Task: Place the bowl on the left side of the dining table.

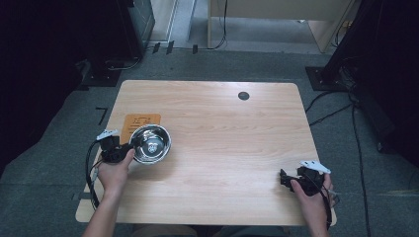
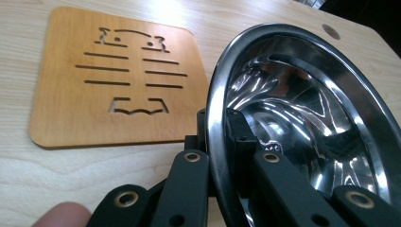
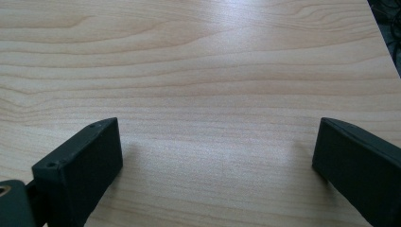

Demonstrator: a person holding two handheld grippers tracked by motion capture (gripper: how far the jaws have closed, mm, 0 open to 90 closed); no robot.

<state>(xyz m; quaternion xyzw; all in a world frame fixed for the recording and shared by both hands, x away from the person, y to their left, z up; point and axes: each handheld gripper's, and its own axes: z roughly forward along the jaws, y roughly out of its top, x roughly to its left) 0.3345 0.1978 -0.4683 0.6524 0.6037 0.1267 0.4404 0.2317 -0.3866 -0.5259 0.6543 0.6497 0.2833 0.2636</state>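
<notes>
My left gripper [image 1: 129, 149] has its jaws clamped on the near-left rim of the steel bowl [image 1: 150, 143], one jaw inside the wall and one outside, as the left gripper view shows. The bowl [image 2: 302, 118] sits at the left side of the desk [image 1: 222, 148], just right of the orange wooden trivet [image 1: 140, 122], its edge seeming to overlap the trivet [image 2: 113, 75]. I judge the bowl light and stiff, but polished and slippery, so a thin-rim pinch could let it swing or slide; a firm hold at the rim, kept level, suits it. My right gripper [image 1: 285, 177] rests at the near right, jaws wide apart over bare wood, holding nothing.
</notes>
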